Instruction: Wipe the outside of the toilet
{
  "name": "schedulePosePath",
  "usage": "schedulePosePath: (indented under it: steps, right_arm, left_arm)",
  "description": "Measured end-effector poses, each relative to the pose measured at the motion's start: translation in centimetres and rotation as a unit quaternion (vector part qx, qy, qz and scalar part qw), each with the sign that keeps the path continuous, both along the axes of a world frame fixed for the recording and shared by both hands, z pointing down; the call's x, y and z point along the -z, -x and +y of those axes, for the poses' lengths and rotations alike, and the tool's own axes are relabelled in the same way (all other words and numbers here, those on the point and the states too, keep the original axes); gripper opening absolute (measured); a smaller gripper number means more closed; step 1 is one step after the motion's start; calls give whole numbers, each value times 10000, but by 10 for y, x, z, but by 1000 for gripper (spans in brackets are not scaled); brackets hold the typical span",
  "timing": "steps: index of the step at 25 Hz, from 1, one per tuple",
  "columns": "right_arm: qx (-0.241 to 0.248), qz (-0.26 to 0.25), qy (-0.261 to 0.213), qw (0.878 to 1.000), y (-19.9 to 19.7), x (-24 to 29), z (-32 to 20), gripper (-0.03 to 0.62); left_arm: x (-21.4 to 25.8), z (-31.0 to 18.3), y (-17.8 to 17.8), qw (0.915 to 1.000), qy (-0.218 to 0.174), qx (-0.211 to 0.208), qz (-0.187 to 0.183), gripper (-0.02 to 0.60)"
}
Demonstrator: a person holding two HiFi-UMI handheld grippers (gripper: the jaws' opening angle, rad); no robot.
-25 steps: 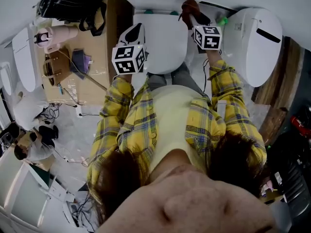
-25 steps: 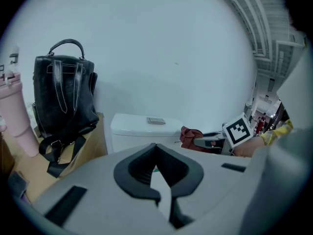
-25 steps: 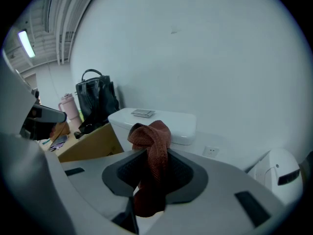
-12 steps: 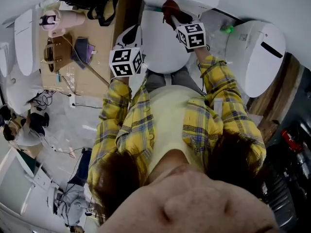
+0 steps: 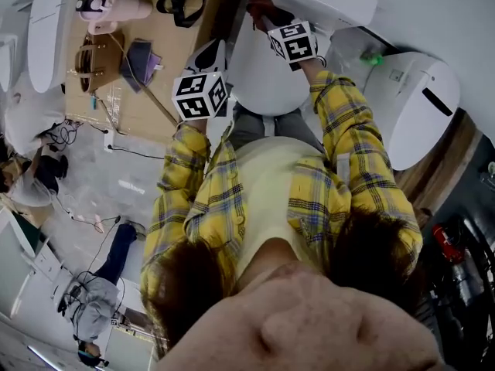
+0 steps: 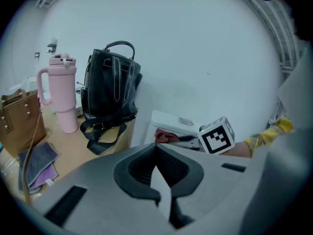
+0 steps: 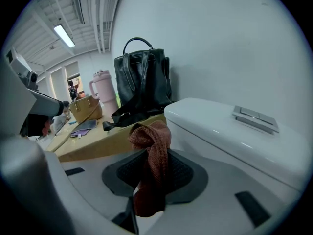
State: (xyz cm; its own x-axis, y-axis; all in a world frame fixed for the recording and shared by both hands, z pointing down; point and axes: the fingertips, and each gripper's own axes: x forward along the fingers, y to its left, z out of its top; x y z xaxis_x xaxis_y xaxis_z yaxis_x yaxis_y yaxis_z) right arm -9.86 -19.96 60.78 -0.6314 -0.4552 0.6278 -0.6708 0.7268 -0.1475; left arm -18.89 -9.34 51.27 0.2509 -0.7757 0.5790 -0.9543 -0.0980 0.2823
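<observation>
While the person leans over the toilet (image 5: pixel 267 72), the right gripper (image 5: pixel 267 20) is clenched on a rust-brown cloth (image 7: pixel 152 151). The cloth is bunched above the jaws and hangs down between them. Seen from the left gripper view, it (image 6: pixel 166 135) sits at the front of the toilet's tank (image 7: pixel 230 131), near the tank's left end; whether it presses on the porcelain I cannot tell. The left gripper (image 5: pixel 212 54) hangs over the left edge of the toilet's closed lid with its jaws pressed together on nothing.

The toilet is white and glossy, with a flat metal flush plate (image 7: pixel 255 119) on top of the tank. It backs onto a plain white wall (image 6: pixel 195 48). Left of the toilet runs a light wooden counter (image 5: pixel 147 103). On it, nearest the toilet, stands a black leather bag (image 6: pixel 110 92), then a pink tumbler (image 6: pixel 62 94) with a handle, a tan handbag (image 6: pixel 17 121) and some folded purple-grey fabric (image 6: pixel 39 160). Right of the toilet stands a second white toilet (image 5: pixel 410 99). The floor (image 5: pixel 116 176) left of the toilet, beyond the counter, is pale grey, with cables lying on it. The right gripper view shows a strip light (image 7: pixel 63 35) on the ceiling.

The only print that reads clearly is the black-and-white square pattern on each gripper's cube (image 5: pixel 199 95).
</observation>
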Motion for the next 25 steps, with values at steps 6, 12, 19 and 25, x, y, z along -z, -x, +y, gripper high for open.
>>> schedulePosePath:
  steps: [6, 12, 19, 25]
  right_arm:
    - [43, 245, -60, 9997, 8, -17, -18, 127]
    - [37, 615, 19, 9981, -5, -33, -28, 127]
    - [-248, 750, 27, 9969, -45, -36, -28, 127]
    - [-525, 780, 17, 9956, -89, -37, -20, 127]
  left_arm:
    - [-9, 7, 13, 9997, 140, 175, -27, 2]
    - [-13, 6, 20, 9994, 219, 254, 35, 2]
    - [-13, -2, 5, 9997, 242, -8, 25, 2]
    - [-11, -9, -19, 9992, 223, -335, 38, 2]
